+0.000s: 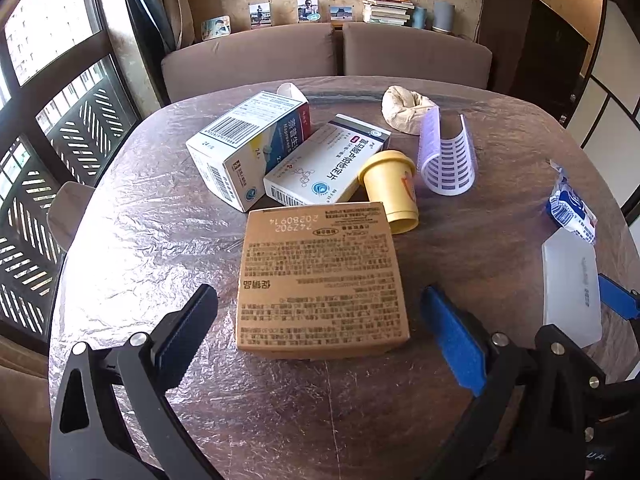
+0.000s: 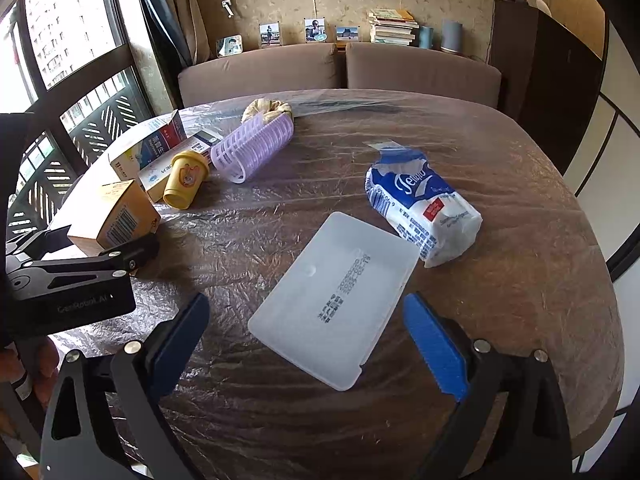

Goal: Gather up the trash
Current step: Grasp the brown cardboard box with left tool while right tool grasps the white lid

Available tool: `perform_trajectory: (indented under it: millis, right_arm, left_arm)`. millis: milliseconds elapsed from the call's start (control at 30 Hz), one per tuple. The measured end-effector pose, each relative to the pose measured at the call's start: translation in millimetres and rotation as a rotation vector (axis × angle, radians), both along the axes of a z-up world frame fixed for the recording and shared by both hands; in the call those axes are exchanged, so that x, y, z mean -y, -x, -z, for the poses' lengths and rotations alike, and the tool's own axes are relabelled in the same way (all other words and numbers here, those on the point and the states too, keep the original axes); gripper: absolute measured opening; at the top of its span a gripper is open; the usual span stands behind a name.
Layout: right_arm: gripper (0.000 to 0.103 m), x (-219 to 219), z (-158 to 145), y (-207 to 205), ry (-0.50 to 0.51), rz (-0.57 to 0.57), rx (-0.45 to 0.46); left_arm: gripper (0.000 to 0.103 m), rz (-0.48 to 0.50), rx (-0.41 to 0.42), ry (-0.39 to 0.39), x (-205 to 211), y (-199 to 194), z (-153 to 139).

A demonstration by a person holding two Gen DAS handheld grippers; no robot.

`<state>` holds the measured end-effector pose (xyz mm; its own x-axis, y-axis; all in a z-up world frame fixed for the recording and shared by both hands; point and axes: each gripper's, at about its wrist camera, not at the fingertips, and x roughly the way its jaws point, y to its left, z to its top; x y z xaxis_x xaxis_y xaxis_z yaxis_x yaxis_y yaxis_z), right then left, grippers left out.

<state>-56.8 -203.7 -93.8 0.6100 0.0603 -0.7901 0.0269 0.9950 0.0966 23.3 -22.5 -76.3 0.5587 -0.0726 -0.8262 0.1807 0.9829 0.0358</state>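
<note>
A tan cardboard box lies on the plastic-covered round table, just ahead of my open left gripper; its fingers stand either side of the box's near end without touching it. Behind the box lie two white medicine boxes, a yellow cup on its side, a curled lilac sheet and a crumpled beige wad. My right gripper is open over the near end of a flat white plastic pack. A blue-and-white tissue packet lies beyond it.
A brown sofa runs behind the table, with photos and stacked books on the ledge above. A window with railings fills the left. A dark cabinet stands at the back right. The left gripper's body shows in the right wrist view.
</note>
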Motion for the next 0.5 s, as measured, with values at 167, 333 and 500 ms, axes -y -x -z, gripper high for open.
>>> perform_trajectory:
  millis: [167, 333, 500]
  right_arm:
    - [0.096, -1.4, 1.2, -3.8, -0.001, 0.004, -0.001]
    - [0.095, -3.2, 4.5, -4.8, 0.004, 0.008, -0.005]
    - [0.085, -4.9, 4.8, -7.0, 0.022, 0.011, -0.008]
  left_arm:
    - [0.102, 0.000, -0.001, -0.001, 0.2, -1.1, 0.4]
    - [0.100, -0.005, -0.005, 0.008, 0.2, -3.9, 1.3]
    - [0.087, -0.004, -0.015, 0.014, -0.5, -6.1, 2.7]
